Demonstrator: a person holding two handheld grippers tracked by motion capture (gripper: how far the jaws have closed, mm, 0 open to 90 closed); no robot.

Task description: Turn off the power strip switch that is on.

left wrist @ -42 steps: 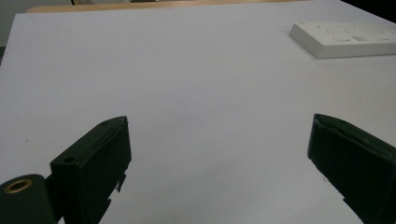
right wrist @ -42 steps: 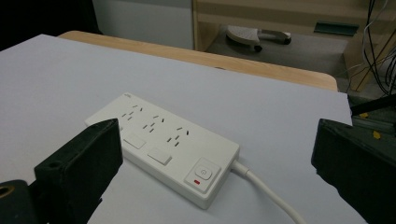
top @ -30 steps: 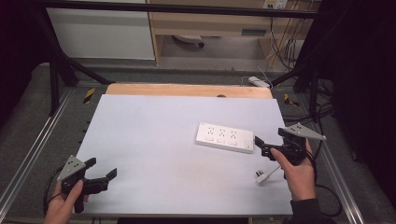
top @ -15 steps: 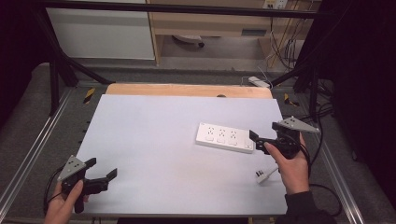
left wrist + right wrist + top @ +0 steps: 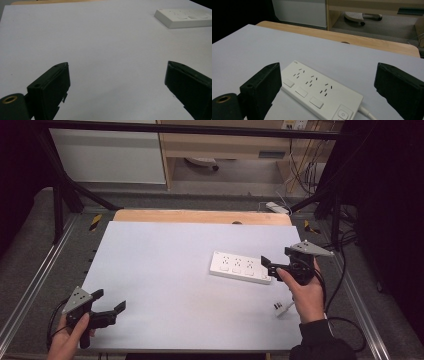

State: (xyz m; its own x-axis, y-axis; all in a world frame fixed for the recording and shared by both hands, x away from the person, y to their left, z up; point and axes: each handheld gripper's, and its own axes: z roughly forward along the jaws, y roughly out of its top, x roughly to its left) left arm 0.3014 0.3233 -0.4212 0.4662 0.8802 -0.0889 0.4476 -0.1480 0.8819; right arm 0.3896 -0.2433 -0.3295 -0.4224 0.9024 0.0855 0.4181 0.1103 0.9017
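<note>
Power strip point(image 5: 240, 267) lies flat right of the table's point(image 5: 165, 265) centre, long axis left-right, cable end rightward. Right gripper point(image 5: 266, 265) has moved in to that end, jaws apart. Left gripper point(image 5: 111, 302) stays near the front-left corner, jaws apart.

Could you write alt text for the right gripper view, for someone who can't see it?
A white power strip with three socket groups and switches lies on a pale table, framed between the two black, wide-open jaws of the right claw. A wooden table edge runs behind.
</note>
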